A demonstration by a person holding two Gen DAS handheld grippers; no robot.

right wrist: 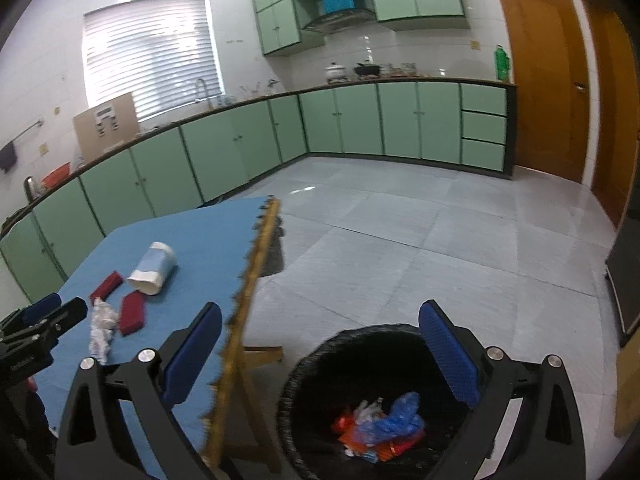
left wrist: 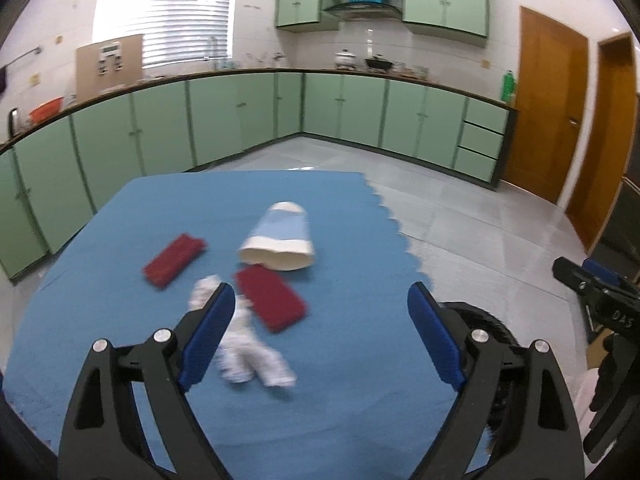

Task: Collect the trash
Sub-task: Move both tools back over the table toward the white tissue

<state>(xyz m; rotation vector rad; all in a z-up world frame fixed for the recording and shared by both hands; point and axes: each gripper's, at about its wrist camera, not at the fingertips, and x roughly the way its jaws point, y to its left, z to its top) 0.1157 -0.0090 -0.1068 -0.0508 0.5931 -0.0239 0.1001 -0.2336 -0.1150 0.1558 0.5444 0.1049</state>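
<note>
On the blue table mat (left wrist: 120, 280) a paper cup (left wrist: 280, 240) lies on its side. Two red packets (left wrist: 174, 260) (left wrist: 272, 300) and a crumpled white paper (left wrist: 244, 344) lie near it. My left gripper (left wrist: 321, 294) hovers open above the mat, its left finger over the crumpled paper, holding nothing. My right gripper (right wrist: 322, 310) stands wide open and empty over a black bin (right wrist: 316, 356) beside the table. Red, blue and white wrappers (right wrist: 380, 424) lie at the bin's bottom. The cup (right wrist: 154, 268) and the crumpled paper (right wrist: 102, 328) also show in the right wrist view.
The table's wooden edge (right wrist: 248, 300) runs just left of the bin, whose rim (left wrist: 486, 320) sits by the mat's right side. Green kitchen cabinets (left wrist: 240, 112) line the far walls, wooden doors (left wrist: 548, 104) at the right. Grey tiled floor (right wrist: 440, 240) lies open beyond.
</note>
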